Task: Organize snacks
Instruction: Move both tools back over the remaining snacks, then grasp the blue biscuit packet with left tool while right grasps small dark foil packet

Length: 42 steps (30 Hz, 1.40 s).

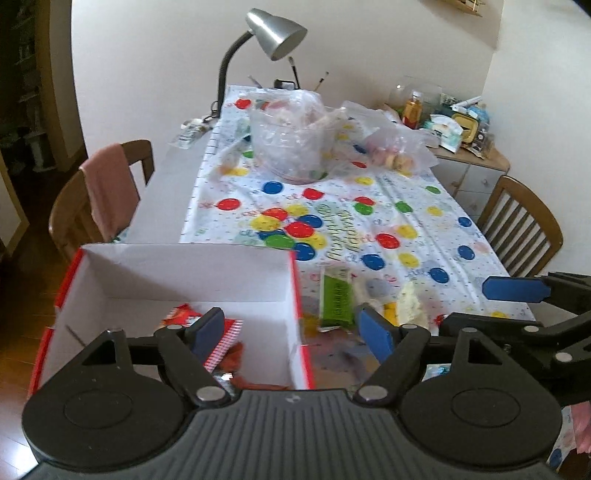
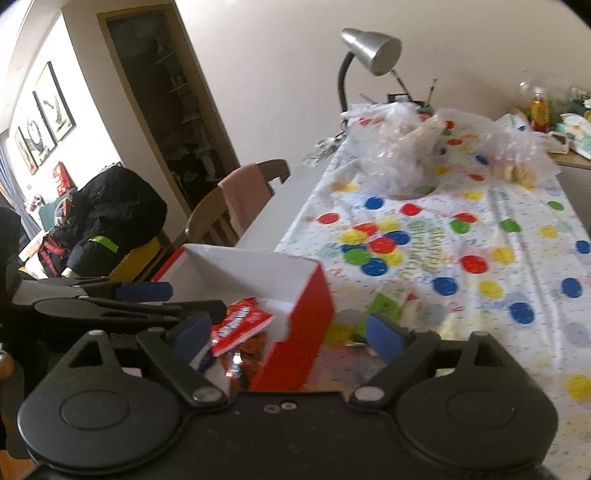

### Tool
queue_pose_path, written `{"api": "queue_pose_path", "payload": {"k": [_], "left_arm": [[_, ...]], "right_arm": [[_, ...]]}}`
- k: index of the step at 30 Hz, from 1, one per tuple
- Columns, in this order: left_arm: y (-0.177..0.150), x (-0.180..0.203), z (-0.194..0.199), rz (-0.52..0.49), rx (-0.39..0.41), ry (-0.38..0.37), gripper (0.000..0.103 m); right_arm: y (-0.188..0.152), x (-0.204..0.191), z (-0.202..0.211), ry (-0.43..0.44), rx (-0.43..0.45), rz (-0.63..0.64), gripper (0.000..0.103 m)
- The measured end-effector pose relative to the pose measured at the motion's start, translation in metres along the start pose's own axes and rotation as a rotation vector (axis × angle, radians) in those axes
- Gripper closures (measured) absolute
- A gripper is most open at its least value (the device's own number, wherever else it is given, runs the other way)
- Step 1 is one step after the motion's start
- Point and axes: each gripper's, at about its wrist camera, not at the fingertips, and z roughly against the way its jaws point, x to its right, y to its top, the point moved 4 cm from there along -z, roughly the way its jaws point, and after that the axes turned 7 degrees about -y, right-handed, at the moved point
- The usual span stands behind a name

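Note:
A box (image 1: 184, 273), red outside and white inside, stands at the near left of the table. Red snack packets (image 1: 221, 341) lie in it. My left gripper (image 1: 291, 332) hangs over the box's right wall, open, with nothing between its blue pads. A green packet (image 1: 336, 299) and pale yellow snacks (image 1: 402, 306) lie on the cloth just right of the box. My right gripper (image 1: 509, 306) reaches in from the right edge. In the right wrist view my right gripper (image 2: 290, 338) is open and empty above the box (image 2: 306, 295), the red packet (image 2: 240, 325) and the green packet (image 2: 384, 304). The left gripper (image 2: 166, 299) sits at the left.
A balloon-print cloth (image 1: 369, 206) covers the table. Clear plastic bags of food (image 1: 291, 136) sit at the far end beside a silver desk lamp (image 1: 275, 33). Wooden chairs (image 1: 99, 199) flank the table; another chair (image 1: 524, 225) is on the right. A cluttered sideboard (image 1: 461, 125) stands behind.

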Motion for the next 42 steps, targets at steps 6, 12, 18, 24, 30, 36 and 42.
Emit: {"api": "queue_pose_path", "payload": {"k": [6, 12, 18, 24, 30, 36, 42], "left_arm": [[-0.006, 0.035, -0.021, 0.000, -0.033, -0.034, 0.023], [-0.016, 0.063, -0.044, 0.011, -0.079, -0.042, 0.023], [-0.029, 0.083, -0.072, 0.032, -0.133, -0.019, 0.023], [-0.038, 0.088, -0.110, 0.087, -0.209, 0.034, 0.023], [-0.048, 0.082, -0.148, 0.168, -0.288, 0.091, 0.023], [-0.057, 0.076, -0.178, 0.231, -0.369, 0.115, 0.023], [-0.063, 0.069, -0.196, 0.275, -0.406, 0.155, 0.023]], "right_arm": [[-0.009, 0.032, 0.015, -0.034, 0.000, 0.027, 0.001], [-0.024, 0.076, 0.021, -0.097, -0.039, 0.056, 0.000], [-0.037, 0.126, 0.017, -0.167, -0.078, 0.046, 0.000], [-0.048, 0.165, 0.005, -0.194, -0.103, 0.013, 0.000], [-0.055, 0.184, -0.019, -0.220, -0.136, 0.034, 0.000], [-0.066, 0.196, -0.050, -0.213, -0.198, 0.084, 0.000], [-0.072, 0.201, -0.078, -0.216, -0.258, 0.118, 0.000]]}}
